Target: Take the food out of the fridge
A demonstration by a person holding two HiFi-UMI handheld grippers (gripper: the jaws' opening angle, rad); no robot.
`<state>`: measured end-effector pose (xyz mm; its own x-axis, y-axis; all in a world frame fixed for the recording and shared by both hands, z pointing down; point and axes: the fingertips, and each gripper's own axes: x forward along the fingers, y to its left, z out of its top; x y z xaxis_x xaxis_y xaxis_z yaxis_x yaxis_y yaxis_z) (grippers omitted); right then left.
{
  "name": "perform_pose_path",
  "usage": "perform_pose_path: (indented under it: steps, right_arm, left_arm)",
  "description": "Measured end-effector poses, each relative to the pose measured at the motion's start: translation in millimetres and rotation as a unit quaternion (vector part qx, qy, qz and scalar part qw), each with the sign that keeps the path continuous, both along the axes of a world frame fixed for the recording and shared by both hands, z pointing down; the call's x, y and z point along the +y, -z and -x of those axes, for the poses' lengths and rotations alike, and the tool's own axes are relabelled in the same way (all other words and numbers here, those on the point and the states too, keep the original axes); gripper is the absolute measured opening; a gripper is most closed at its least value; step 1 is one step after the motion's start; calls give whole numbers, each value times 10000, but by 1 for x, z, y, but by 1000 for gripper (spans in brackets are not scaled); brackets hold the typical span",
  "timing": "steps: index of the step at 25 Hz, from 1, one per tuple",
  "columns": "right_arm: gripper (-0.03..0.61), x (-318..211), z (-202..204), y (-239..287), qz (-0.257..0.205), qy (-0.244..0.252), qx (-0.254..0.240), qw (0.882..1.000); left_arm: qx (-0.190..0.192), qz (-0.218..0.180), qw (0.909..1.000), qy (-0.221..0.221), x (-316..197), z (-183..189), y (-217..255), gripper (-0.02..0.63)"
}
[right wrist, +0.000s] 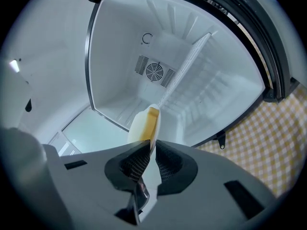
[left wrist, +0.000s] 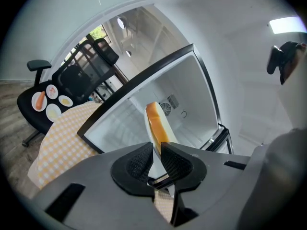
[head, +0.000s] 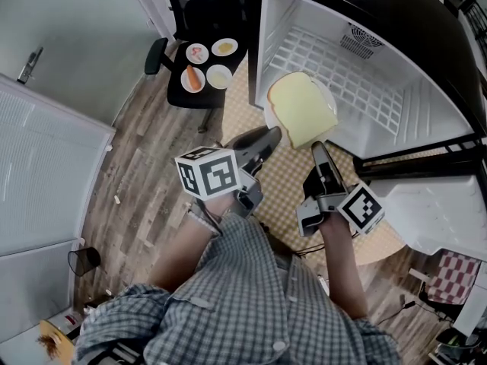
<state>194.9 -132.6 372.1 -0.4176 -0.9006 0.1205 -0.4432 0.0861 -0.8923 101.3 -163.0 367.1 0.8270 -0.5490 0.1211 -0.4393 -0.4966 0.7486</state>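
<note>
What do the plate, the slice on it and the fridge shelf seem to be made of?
Plate: smooth white, thin rim; ceramic or hard plastic, unclear. Slice: pale matte face, orange-brown crust; bread, perhaps a foam model. Shelf: white grid of thin bars, likely coated wire.

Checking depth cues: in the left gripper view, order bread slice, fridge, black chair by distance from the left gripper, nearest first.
1. Bread slice, on the plate in the left gripper.
2. Fridge, straight behind.
3. Black chair, far left.
</note>
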Motion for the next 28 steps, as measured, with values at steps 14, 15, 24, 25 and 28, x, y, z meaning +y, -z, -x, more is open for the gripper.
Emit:
perform_pose_path:
  steps: [14,15,24,25,28]
  right_arm:
    - [28,8,19,-31,298,261,114,9992]
    - [29,8,21,-33,327,279,70,9991]
    - [29,16,31,-78,770,413,265,9958]
    - [29,17,32,-84,837,429,294,9951]
    - [29,19,36,-102,1045,477,381,9927]
  left_arm:
    - [-238,229,9995,4,10,18,-33,58]
    - [-256,267,9993,8,11,19,-36,58]
    - [-409,818,9958,69,19,32,-83,61]
    - [-423,881,9952,77,20,34,-88,61]
    - [-491,1056,9931,99,22,39,-105,61]
